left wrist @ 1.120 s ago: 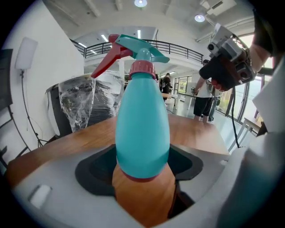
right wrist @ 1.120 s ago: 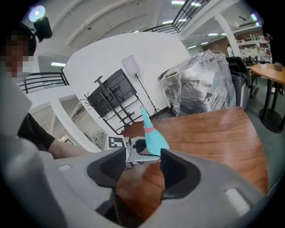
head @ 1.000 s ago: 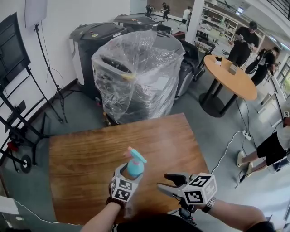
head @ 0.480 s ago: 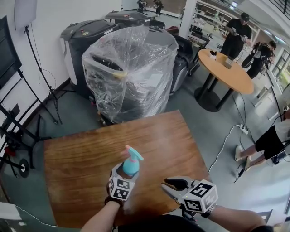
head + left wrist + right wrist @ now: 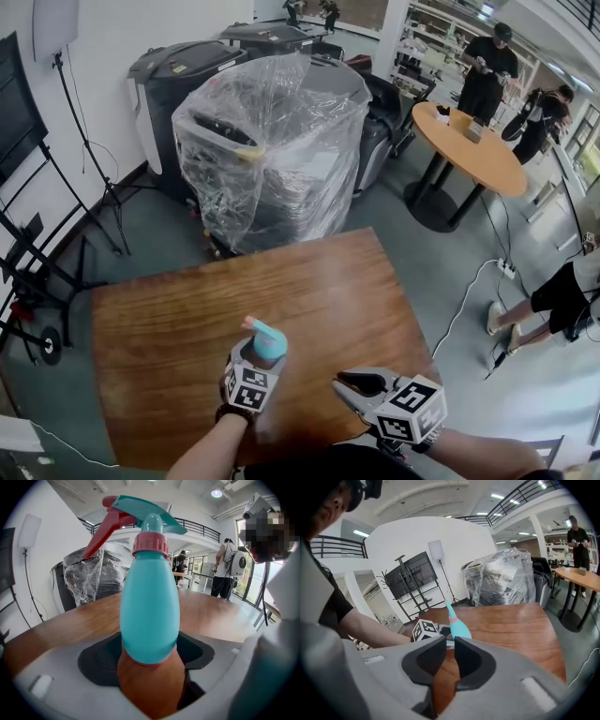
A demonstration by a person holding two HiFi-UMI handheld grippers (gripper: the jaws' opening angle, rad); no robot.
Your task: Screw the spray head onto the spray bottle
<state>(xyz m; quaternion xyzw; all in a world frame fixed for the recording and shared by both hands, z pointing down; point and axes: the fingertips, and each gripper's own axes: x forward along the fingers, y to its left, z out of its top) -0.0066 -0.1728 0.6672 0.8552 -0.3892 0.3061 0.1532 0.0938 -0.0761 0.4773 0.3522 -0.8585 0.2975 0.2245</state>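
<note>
A teal spray bottle (image 5: 269,351) with its teal-and-red spray head (image 5: 260,329) on top is held above the wooden table (image 5: 178,300), near the front edge. My left gripper (image 5: 259,360) is shut on the bottle's lower body. In the left gripper view the bottle (image 5: 150,606) stands upright between the jaws, and the spray head (image 5: 136,513) has its red trigger pointing left. My right gripper (image 5: 351,382) hovers to the bottle's right, apart from it. Its jaws (image 5: 449,660) are closing, a narrow slit remains, and nothing is between them. The right gripper view shows the bottle (image 5: 458,629) beyond them.
Behind the table stands a machine wrapped in clear plastic (image 5: 277,141). A round wooden table (image 5: 473,150) with people beside it is at the far right. A white cable (image 5: 469,309) runs on the floor to the right. A black stand (image 5: 37,272) is on the left.
The right gripper's jaws have gone from wide apart to nearly together. The bottle in the left gripper has turned, so the spray head now points left, and it sits slightly lower.
</note>
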